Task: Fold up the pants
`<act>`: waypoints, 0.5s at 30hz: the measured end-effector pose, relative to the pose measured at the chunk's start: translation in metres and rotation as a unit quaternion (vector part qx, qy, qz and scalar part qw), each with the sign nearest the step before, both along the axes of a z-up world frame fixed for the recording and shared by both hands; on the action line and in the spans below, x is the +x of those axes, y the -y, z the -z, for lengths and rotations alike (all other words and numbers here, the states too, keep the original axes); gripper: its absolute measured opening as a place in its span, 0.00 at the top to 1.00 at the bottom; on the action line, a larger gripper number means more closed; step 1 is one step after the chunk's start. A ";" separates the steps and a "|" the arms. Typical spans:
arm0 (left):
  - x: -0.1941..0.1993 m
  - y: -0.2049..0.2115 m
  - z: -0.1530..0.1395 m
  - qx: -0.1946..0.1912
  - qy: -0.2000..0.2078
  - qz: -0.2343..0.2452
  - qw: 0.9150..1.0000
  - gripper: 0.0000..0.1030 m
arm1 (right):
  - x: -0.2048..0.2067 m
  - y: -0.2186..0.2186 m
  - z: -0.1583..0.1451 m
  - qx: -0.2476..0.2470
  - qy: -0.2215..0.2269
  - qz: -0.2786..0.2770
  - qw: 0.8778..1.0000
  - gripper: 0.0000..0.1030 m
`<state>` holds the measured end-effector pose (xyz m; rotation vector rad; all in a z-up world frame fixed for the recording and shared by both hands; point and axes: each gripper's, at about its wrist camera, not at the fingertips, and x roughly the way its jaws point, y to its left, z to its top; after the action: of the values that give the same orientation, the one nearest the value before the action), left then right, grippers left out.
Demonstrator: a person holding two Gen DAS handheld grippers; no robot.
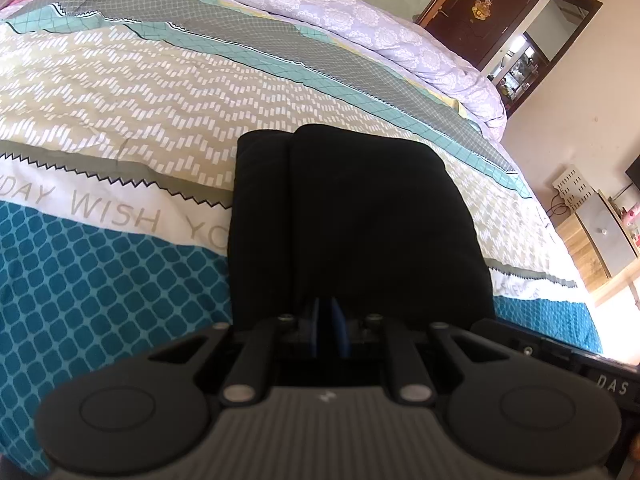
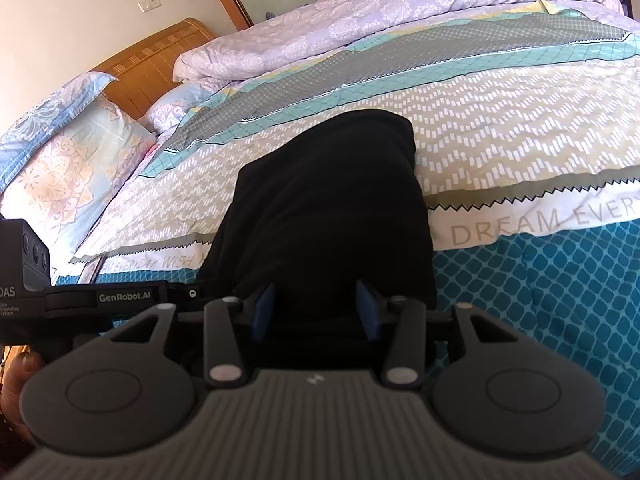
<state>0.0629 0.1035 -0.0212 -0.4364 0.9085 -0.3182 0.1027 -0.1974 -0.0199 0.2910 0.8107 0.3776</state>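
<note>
The black pants (image 1: 360, 216) lie folded into a thick stack on the patterned bedspread (image 1: 120, 128). They also show in the right wrist view (image 2: 332, 208). My left gripper (image 1: 330, 320) sits at the near edge of the stack with its blue pads close together; whether cloth is pinched between them is hidden. My right gripper (image 2: 316, 312) is open, its blue pads (image 2: 264, 308) standing either side of the near edge of the pants.
A lilac quilt (image 1: 360, 20) is bunched along the far side of the bed. Pillows (image 2: 60, 152) and a wooden headboard (image 2: 160, 60) are at the left. A dark cabinet (image 1: 492, 12) and a wooden stand (image 1: 592, 232) stand beyond the bed.
</note>
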 end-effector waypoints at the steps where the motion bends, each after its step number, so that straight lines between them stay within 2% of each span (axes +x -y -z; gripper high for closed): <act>1: 0.000 0.000 0.000 0.000 0.000 0.000 1.000 0.89 | 0.000 0.000 0.000 0.000 0.000 0.000 1.000 0.53; 13: -0.004 -0.004 -0.007 -0.005 0.002 0.000 1.000 0.87 | -0.001 -0.001 0.001 0.016 0.004 -0.002 1.000 0.40; 14: -0.007 -0.004 -0.010 -0.002 0.006 -0.002 1.000 0.81 | -0.001 -0.002 0.000 0.015 0.004 -0.002 1.000 0.39; 15: -0.009 -0.005 -0.014 0.003 0.012 -0.006 1.000 0.67 | -0.001 -0.002 0.000 0.014 0.004 -0.002 1.000 0.35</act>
<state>0.0535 0.1087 -0.0068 -0.4321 0.8838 -0.3095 0.1015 -0.1958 -0.0200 0.3141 0.7984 0.3942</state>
